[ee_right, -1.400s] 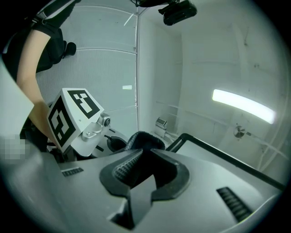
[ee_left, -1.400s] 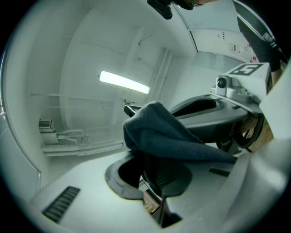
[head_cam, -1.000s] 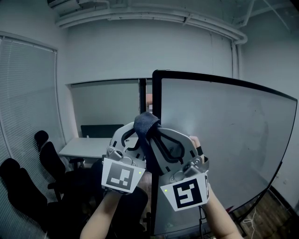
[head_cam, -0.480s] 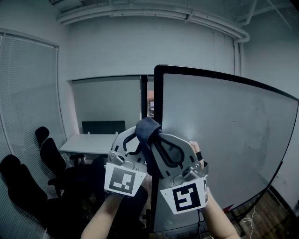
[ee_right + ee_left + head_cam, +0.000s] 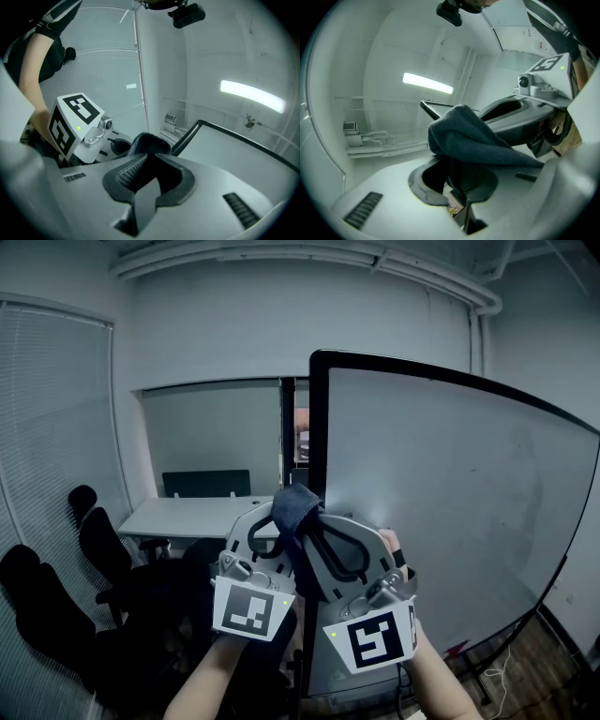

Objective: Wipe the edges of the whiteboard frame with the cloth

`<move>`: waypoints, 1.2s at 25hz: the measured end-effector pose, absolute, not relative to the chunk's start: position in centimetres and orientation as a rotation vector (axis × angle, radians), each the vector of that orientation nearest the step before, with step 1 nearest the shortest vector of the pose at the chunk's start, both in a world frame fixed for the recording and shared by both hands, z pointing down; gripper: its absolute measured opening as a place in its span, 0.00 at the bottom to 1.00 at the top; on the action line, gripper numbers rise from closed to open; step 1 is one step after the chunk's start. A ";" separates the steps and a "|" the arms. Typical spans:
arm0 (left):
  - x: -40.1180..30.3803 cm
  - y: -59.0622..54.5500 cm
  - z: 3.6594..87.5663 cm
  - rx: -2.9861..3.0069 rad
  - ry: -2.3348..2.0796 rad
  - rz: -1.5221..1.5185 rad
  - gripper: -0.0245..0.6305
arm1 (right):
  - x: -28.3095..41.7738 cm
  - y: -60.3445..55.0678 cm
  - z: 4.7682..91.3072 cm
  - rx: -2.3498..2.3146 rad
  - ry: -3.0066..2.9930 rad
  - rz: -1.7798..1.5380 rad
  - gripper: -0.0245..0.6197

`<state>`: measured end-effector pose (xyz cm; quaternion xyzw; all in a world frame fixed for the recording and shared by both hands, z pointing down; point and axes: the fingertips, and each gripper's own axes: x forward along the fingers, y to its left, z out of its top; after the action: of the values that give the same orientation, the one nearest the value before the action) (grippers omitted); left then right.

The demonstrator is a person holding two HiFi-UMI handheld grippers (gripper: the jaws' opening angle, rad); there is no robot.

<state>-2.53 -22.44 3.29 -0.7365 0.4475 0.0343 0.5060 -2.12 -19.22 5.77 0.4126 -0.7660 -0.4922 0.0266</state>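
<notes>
Against the left upright edge of the whiteboard, around mid-height on its black frame, a dark blue cloth sits bunched over the frame's edge. Both claws grip it at once. The left gripper, on the side of the frame away from the board's white face, has its jaws closed on a fold of the cloth, which drapes over its tips. The right gripper, just in front of the board's face, is also clamped on the cloth, with the fabric pinched between its ribbed pads. The two grippers lie close together with their tips meeting at the cloth, and both point upward. To the left of the whiteboard and farther back stand a pale desk and dark office chairs, with window blinds farther left again.
</notes>
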 end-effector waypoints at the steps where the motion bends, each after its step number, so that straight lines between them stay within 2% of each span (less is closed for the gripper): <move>1: -2.5 -22.5 3.6 -1.781 1.080 0.078 0.10 | -2.2 -19.2 5.9 1.274 -2.372 -1.518 0.11; 30: -2.9 -22.7 11.8 -1.864 1.135 -0.039 0.09 | -2.8 -18.6 12.5 1.243 -2.516 -1.376 0.12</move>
<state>-2.86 -22.75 11.84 -0.7578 0.4614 -0.0157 0.4611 -2.81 -18.59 12.52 0.3978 -0.8049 -0.4402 0.0082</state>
